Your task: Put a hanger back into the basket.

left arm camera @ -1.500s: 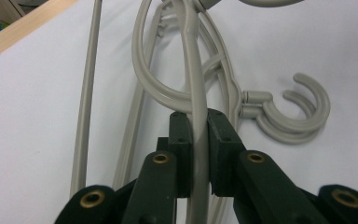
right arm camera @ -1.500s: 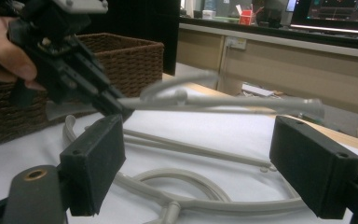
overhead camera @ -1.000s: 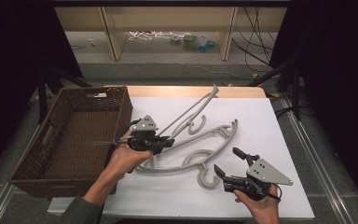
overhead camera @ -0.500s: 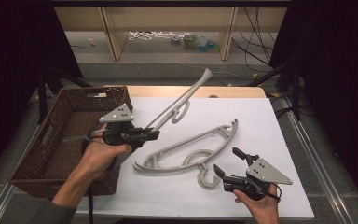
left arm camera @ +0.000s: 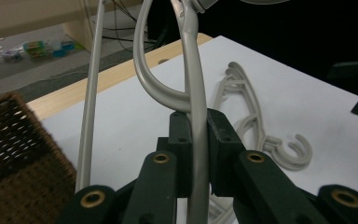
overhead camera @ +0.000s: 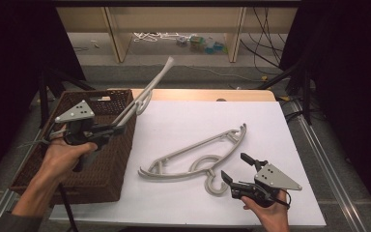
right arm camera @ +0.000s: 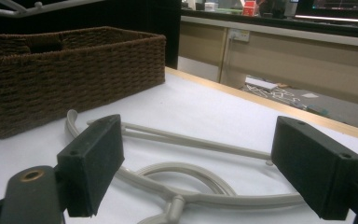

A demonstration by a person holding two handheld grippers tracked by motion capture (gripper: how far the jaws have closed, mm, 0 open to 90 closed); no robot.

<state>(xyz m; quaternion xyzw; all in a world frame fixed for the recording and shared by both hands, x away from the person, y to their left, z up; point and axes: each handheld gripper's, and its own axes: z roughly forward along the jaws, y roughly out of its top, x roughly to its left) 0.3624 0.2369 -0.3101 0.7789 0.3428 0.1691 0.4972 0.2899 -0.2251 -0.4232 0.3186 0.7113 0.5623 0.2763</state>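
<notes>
My left gripper [overhead camera: 120, 127] is shut on the bar of a grey plastic hanger [overhead camera: 147, 92], which slants up and to the right above the brown wicker basket [overhead camera: 118, 159]. In the left gripper view, the jaws [left arm camera: 198, 122] pinch that hanger [left arm camera: 192, 65] edge-on. A second grey hanger [overhead camera: 198, 154] lies flat on the white sheet, its hook toward the front. My right gripper [overhead camera: 234, 167] rests by that hook with its jaws wide apart and nothing between them. The right gripper view looks between the two pads [right arm camera: 93, 158] at the lying hanger [right arm camera: 186, 140].
The basket [right arm camera: 65, 74] stands at the table's left edge. The white sheet [overhead camera: 188, 116] covers most of the wooden table [overhead camera: 198, 94]. Beyond the table are a low shelf and cables on the floor [overhead camera: 188, 41]. Dark curtains flank both sides.
The left gripper has carried its hanger up and to the left, from over the white sheet to over the basket. The right gripper and the lying hanger have stayed put.
</notes>
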